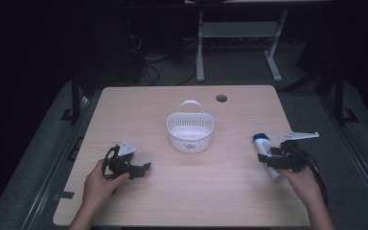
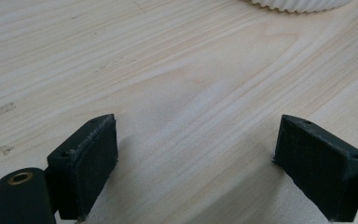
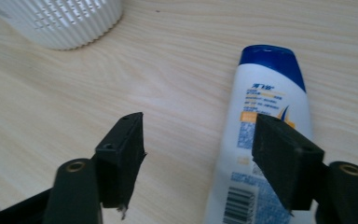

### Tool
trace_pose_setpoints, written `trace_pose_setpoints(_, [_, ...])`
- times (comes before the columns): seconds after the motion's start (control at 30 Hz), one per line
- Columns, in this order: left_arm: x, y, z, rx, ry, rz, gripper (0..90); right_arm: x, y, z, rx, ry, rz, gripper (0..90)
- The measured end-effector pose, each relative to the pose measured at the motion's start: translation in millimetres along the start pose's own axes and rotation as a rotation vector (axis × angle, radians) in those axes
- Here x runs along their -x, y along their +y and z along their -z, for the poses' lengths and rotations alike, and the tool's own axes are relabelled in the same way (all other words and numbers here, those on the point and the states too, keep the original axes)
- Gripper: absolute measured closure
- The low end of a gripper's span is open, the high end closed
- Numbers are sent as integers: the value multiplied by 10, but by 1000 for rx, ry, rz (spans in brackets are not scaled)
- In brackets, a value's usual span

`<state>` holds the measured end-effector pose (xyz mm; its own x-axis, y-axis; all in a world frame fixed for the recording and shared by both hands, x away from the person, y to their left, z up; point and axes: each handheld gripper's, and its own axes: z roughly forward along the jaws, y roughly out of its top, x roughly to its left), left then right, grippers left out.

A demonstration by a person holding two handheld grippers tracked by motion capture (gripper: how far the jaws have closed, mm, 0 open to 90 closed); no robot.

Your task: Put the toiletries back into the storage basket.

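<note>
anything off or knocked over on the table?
The white shampoo bottle with a blue cap lies flat on the table beside the open right gripper, not between its jaws. The white basket stands upright. Nothing spilled or visibly damaged.

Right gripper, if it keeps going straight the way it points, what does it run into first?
Probably bare wooden table: the right gripper is open, the white blue-capped bottle lies off by one jaw, and the white slotted plastic basket sits aside.

A pale wooden desk [image 1: 187, 196] with a round cable hole [image 1: 221, 98] stands on dark grey floor [image 1: 43, 153]. Beyond it, a white-legged table frame [image 1: 239, 33] and loose cables [image 1: 158, 67] sit in a dim room.
</note>
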<state>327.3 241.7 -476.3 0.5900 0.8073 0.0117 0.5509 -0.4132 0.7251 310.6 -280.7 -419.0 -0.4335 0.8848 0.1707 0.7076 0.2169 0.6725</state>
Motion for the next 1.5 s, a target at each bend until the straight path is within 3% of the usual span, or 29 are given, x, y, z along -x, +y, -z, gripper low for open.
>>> trace_pose_setpoints(0.2, [0,1,1,-1,0,0,126,38,90,-59,-31,-46,16,270])
trace_pose_setpoints(0.7, [2,1,1,-3,-1,4,126,223,438,-217,-96,-136,-19,219])
trace_pose_setpoints(1.03, [2,1,2,-3,-2,3,126,273,580,-371,-145,-141,-43,204])
trace_pose_setpoints(1.13, [2,1,1,-2,-1,4,126,304,623,-483,-192,-153,-52,202])
trace_pose_setpoints(1.5, [2,1,2,-3,-2,4,126,358,596,-690,-277,-165,-62,200])
